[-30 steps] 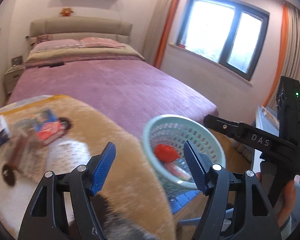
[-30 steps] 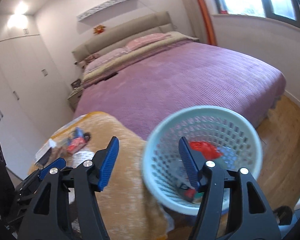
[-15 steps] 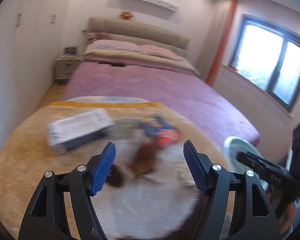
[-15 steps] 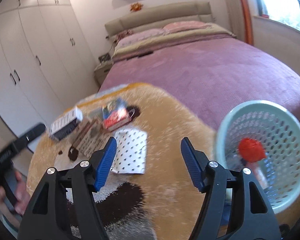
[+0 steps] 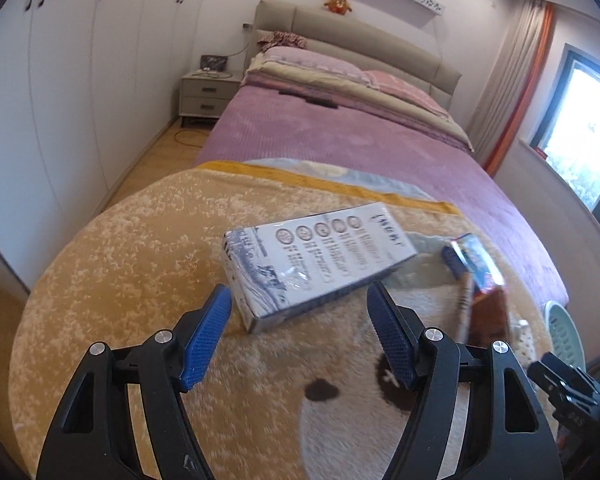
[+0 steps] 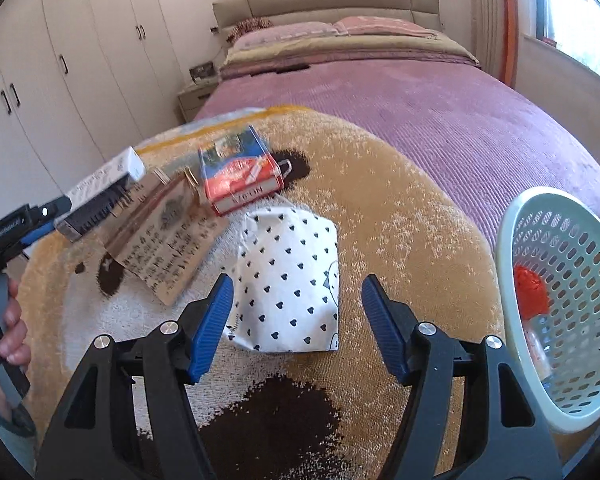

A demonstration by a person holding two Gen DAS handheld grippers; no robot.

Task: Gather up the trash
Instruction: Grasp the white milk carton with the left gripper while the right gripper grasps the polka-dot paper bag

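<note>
Trash lies on a tan blanket at the bed's foot. My left gripper (image 5: 300,332) is open and empty, just short of a long white carton (image 5: 316,264), which also shows in the right wrist view (image 6: 100,188). My right gripper (image 6: 296,324) is open and empty, its fingertips at the near edge of a white heart-print packet (image 6: 292,276). A brown printed wrapper (image 6: 168,240) and a red-blue box (image 6: 240,176) lie beyond it. A pale green basket (image 6: 564,304) at the right holds a red crumpled piece (image 6: 530,292).
The purple bed (image 6: 440,112) stretches ahead to the headboard. White wardrobes (image 5: 60,80) line the left wall, with a nightstand (image 5: 204,96) beside the bed. The window (image 5: 580,120) is on the right. The left gripper's handle and hand (image 6: 0,280) show at the left edge.
Both grippers swung left, away from the basket, and came down toward the blanket. The left now faces the white carton, the right the heart-print packet. Both stayed open.
</note>
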